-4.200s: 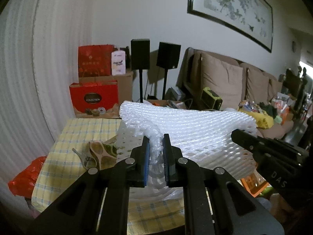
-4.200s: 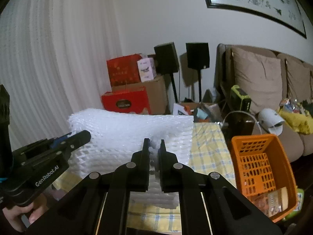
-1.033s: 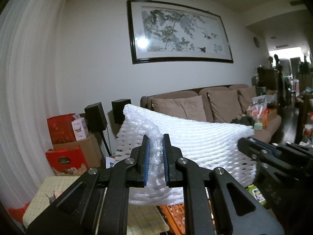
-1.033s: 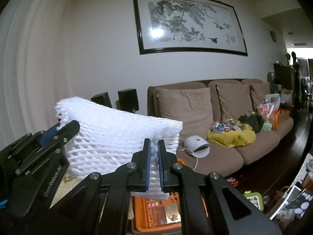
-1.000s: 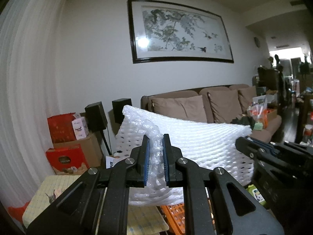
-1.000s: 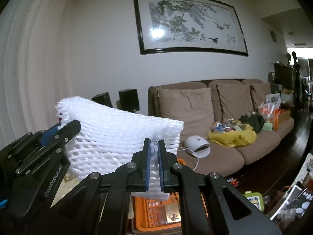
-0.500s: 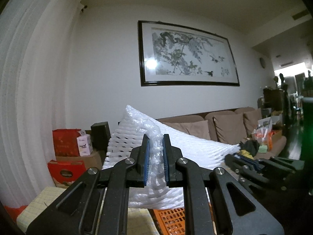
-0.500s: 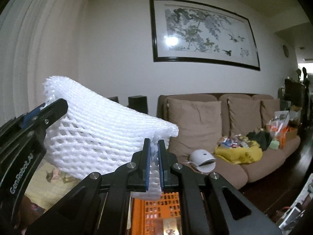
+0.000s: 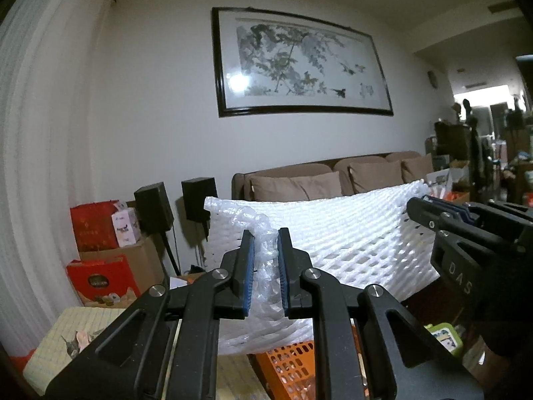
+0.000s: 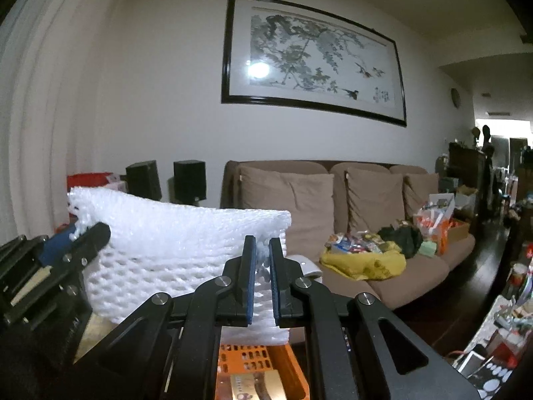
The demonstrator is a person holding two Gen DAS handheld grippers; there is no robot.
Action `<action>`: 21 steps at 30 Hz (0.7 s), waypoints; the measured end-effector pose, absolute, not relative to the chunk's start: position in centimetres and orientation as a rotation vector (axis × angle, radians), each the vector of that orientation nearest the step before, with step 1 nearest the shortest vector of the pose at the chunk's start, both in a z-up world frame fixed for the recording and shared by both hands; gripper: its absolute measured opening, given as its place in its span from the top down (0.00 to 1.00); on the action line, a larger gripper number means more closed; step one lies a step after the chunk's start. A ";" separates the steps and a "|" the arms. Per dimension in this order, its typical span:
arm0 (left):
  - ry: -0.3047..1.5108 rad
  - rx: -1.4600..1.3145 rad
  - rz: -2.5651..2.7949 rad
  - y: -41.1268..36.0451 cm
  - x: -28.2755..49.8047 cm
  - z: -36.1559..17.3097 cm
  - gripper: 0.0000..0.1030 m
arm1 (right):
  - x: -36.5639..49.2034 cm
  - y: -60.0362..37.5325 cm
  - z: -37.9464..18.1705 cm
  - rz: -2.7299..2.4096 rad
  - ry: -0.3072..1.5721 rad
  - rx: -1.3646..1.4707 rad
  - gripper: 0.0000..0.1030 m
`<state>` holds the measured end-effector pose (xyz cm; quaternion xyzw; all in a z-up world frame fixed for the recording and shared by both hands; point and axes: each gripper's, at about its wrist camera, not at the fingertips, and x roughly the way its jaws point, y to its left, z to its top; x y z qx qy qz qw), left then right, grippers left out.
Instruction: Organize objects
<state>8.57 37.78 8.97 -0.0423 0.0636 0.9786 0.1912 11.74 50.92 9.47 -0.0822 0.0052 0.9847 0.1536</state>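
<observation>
A wide sheet of white foam netting [image 9: 346, 236] hangs stretched in the air between both grippers. My left gripper [image 9: 265, 243] is shut on its bunched left edge. My right gripper [image 10: 262, 250] is shut on the netting's [image 10: 173, 240] right edge. In the left wrist view the right gripper [image 9: 429, 208] shows at the far right, clamped on the sheet. Seen from the right wrist, the left gripper [image 10: 83, 233] pinches the sheet's far left corner. An orange plastic basket [image 9: 289, 366] sits below the sheet, and its rim [image 10: 230, 360] shows under my right fingers.
A brown sofa [image 10: 366, 200] with cushions and a yellow pile [image 10: 363, 260] runs along the wall. Two black speakers [image 9: 176, 200] and red boxes [image 9: 96, 250] stand at the left. A table with a yellow checked cloth [image 9: 80, 326] lies low left. A framed painting [image 9: 299, 66] hangs above.
Both grippers, still clamped on the netting, came down a little after a brief rise. The sheet now hangs flatter and sits lower against the sofa.
</observation>
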 end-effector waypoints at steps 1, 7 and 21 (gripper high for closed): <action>0.170 -0.122 2.748 37.7 8.5 9.0 0.88 | 11.7 50.8 9.4 2.821 0.010 -0.237 0.94; 0.143 -0.117 2.753 37.4 7.9 9.1 0.88 | 11.3 50.2 9.0 2.808 -0.031 -0.237 0.93; 0.171 -0.179 2.757 38.2 6.6 6.9 0.89 | 9.4 51.7 7.1 2.783 0.005 -0.319 0.93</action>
